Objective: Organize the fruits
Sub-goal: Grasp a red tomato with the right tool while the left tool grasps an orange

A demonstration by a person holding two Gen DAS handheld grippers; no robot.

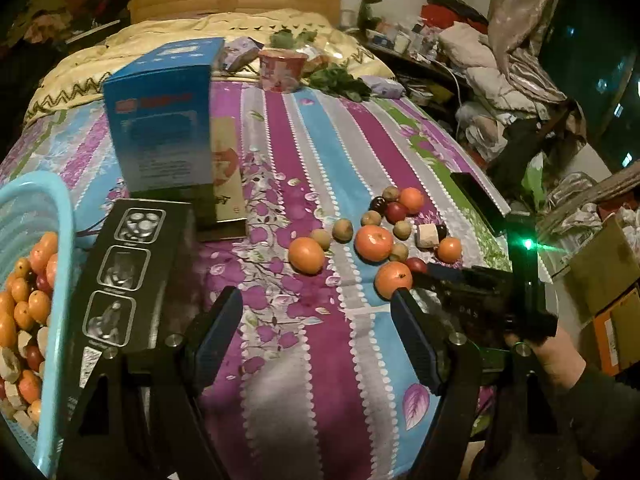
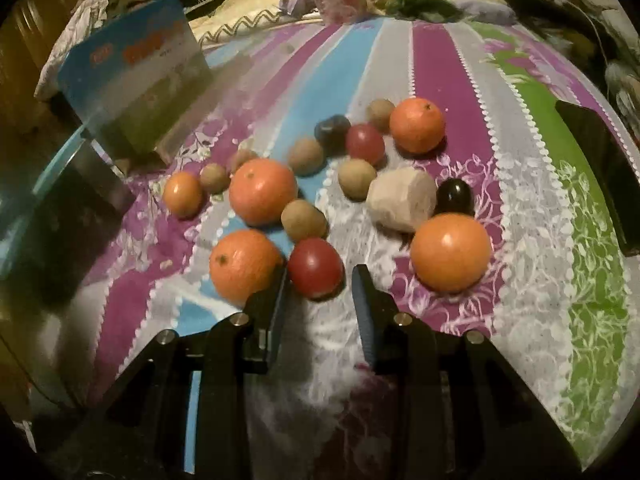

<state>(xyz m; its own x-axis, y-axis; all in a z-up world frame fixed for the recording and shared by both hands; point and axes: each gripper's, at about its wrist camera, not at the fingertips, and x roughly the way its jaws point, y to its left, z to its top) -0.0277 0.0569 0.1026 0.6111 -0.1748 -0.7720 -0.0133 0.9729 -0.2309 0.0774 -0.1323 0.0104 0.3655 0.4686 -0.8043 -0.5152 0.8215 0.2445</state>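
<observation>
Right wrist view: glossy red round fruit [image 2: 315, 266] lies just beyond right gripper's [image 2: 320, 280] spread jaws.

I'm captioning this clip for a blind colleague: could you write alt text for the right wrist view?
The open right gripper hovers low over a striped floral bedspread, its fingers flanking a small red fruit at the near edge of a loose scatter of oranges, brown and dark fruits and one pale chunk. A blue box stands at back left.
</observation>
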